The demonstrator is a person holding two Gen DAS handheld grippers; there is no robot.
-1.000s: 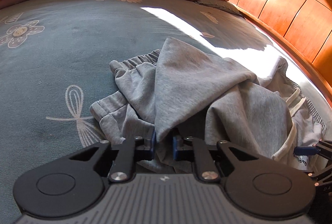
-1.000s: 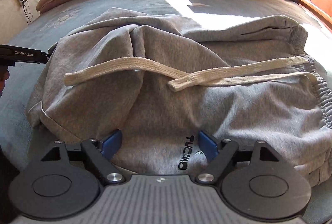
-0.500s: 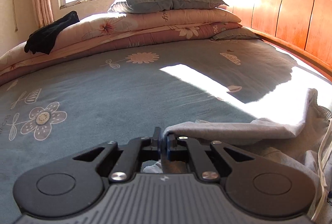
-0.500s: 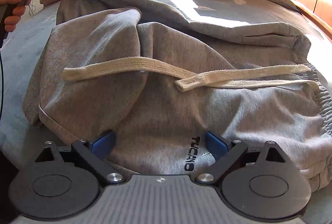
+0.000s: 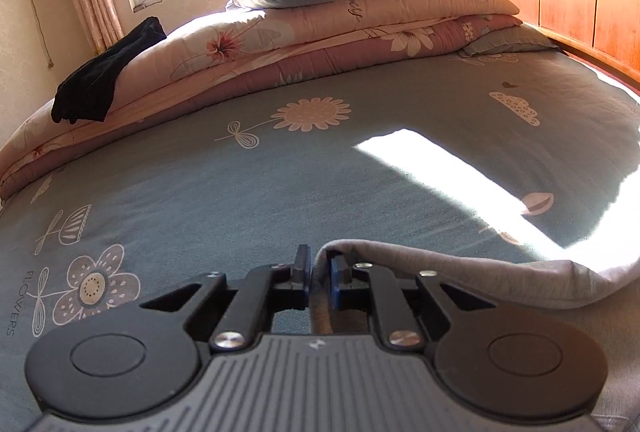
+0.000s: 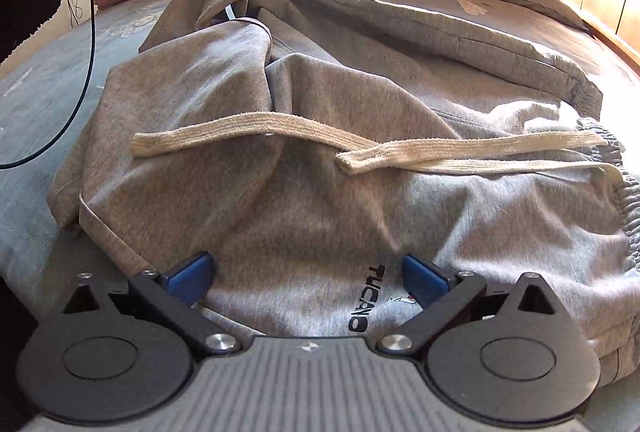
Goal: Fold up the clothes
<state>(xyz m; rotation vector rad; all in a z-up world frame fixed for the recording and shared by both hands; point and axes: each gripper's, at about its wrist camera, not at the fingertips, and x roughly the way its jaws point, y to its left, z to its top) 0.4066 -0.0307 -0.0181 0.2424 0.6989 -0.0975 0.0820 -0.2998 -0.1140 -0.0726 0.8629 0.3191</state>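
Left gripper (image 5: pixel 319 269) pinching grey sweatpants (image 6: pixel 320 199) hem, lifted; right gripper (image 6: pixel 305 274), jaws just spreading wide, grips nothing; I'd draw that leg out taut and flat before folding.

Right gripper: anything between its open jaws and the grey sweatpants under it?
Nothing visible. The right gripper hangs wide open right over the grey sweatpants, with bare fabric between the pads. The cream drawstring lies farther up the cloth, outside the jaws. The left gripper is shut on the pants' far edge, away from this spot.
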